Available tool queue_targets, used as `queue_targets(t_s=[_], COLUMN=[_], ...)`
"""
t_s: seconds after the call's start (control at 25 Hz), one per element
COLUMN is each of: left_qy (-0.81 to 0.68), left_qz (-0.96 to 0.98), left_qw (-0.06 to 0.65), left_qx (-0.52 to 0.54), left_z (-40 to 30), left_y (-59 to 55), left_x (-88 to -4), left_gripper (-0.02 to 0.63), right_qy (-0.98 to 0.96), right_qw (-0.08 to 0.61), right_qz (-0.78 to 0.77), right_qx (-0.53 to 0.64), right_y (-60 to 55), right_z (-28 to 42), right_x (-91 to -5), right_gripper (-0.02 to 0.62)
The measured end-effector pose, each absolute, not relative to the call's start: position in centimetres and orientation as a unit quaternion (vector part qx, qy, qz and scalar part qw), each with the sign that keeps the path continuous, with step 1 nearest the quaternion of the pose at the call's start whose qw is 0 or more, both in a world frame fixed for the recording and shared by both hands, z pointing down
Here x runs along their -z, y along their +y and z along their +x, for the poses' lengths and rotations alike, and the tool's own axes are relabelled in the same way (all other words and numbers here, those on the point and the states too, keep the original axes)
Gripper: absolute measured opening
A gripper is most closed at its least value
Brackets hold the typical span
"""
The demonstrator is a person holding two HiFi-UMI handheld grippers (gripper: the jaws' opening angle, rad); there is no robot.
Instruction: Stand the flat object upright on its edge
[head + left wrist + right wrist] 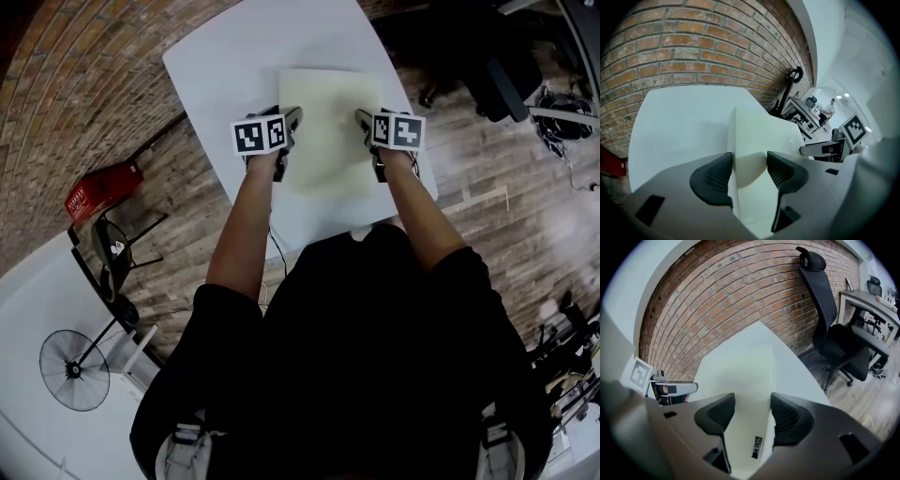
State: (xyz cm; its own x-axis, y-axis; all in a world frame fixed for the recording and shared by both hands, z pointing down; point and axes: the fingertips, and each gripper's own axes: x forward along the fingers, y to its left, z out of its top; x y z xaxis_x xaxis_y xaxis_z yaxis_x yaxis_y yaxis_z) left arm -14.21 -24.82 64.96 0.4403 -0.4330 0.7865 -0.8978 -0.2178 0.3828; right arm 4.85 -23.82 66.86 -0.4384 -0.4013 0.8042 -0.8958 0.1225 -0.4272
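The cream board [328, 131] lies at the middle of the white desk [216, 75]. Its long axis runs from the desk's near edge toward the far edge, and its broad face is turned up. It is flanked on both long sides. The left gripper [291, 120] is set at the board's left side and the right gripper [364, 120] at its right side, roughly level with each other, so neither hand is nearer.

In the left gripper view the jaws are spread, with the board's left edge between them. The outer pad lies against the narrow side face and the inner pad hangs over the top face. The right gripper view shows the mirror of this, with the jaws apart and the outer pad beside the right side face (a small dark label [757, 447] is seen there). Nothing is pinched by either gripper alone. The board appears to be trapped between the two outer pads.

Whether any edge has left the desk cannot be told. The coming move is judged to turn on this symmetry. With both long sides caught, the board would be tipped up onto a short edge, and an uneven squeeze could let it slip.
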Motion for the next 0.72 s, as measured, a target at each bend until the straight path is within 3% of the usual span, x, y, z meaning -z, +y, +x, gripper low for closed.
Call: queue_targets(t_s=[0.72], left_qy=[-0.533], left_qz=[0.732], left_qw=[0.373], left_qx=[-0.201], left_z=[-16.3], left_y=[-19.6], left_x=[-57.0], left_gripper=[0.243], right_qy=[-0.777], right_qw=[0.255], right_qz=[0.434], right_qx=[-0.378], right_y=[-21.8], right_z=[2.7], right_x=[-58.9], right_gripper=[0.238])
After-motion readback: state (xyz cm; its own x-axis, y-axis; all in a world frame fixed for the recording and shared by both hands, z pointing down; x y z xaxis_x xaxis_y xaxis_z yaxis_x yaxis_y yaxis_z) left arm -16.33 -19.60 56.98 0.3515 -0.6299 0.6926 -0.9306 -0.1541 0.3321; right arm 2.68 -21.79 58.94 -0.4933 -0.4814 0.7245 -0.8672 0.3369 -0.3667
